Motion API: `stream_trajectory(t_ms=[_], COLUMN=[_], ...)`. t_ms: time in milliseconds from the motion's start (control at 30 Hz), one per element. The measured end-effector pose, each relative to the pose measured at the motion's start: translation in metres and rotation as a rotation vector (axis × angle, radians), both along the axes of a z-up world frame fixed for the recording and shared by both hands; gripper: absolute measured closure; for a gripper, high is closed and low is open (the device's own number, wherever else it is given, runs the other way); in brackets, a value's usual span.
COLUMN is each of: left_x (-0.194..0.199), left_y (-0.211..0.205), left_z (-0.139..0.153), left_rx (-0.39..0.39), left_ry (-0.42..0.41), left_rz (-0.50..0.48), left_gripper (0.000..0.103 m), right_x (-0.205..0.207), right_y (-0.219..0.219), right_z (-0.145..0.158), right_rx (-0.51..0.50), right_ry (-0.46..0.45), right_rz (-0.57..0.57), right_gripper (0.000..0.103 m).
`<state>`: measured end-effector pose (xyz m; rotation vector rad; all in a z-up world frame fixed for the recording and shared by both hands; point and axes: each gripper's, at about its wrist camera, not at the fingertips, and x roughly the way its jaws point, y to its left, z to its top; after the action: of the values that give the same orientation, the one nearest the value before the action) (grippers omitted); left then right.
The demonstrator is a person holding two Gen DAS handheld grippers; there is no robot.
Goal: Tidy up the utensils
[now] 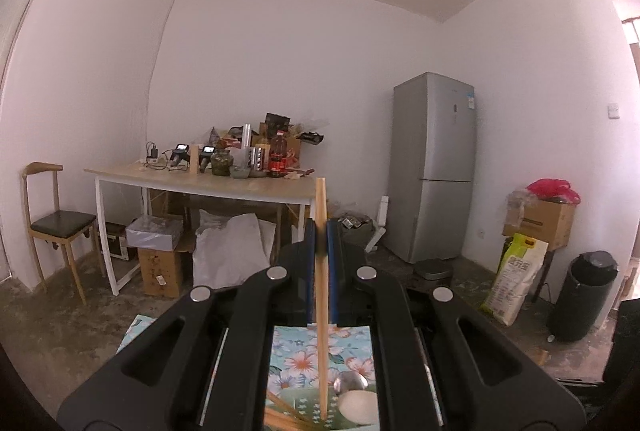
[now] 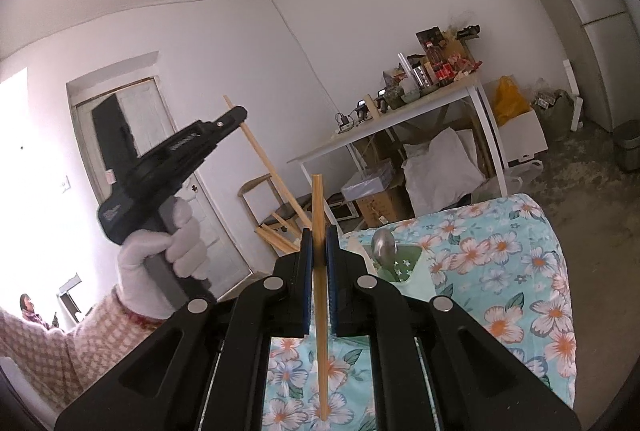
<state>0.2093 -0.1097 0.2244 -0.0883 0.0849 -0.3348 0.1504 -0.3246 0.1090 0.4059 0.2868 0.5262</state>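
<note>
The table (image 2: 520, 271), covered in a light-blue cloth printed with white and orange flowers, carries a pale green utensil holder (image 2: 412, 273) near its far edge, with a metal spoon (image 2: 383, 245) and wooden chopsticks (image 2: 280, 237) standing in it.

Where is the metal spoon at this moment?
In the right wrist view the spoon stands bowl-up in the green holder on the floral cloth, just right of the right claw.
</note>
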Motion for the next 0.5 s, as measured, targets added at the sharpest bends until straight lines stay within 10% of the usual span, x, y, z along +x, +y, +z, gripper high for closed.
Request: stream_trajectory(t_ms=[400,500], left_x=[0.032,0.030], left_y=[0.001,0.004], left_z=[-0.041,-0.043], left_rx=[-0.001,0.004], left_ry=[0.127,0.140], left_rz=[0.015,0.020], left_gripper=[0.096,0.070], right_x=[0.007,0.008], right_y=[-0.004,-0.003], right_z=[-0.009,-0.008], right_rx=[0.004,0.005], right_ry=[0.032,0.036], right_rz=[-0.006,-0.005], right_gripper=[0.096,0.096])
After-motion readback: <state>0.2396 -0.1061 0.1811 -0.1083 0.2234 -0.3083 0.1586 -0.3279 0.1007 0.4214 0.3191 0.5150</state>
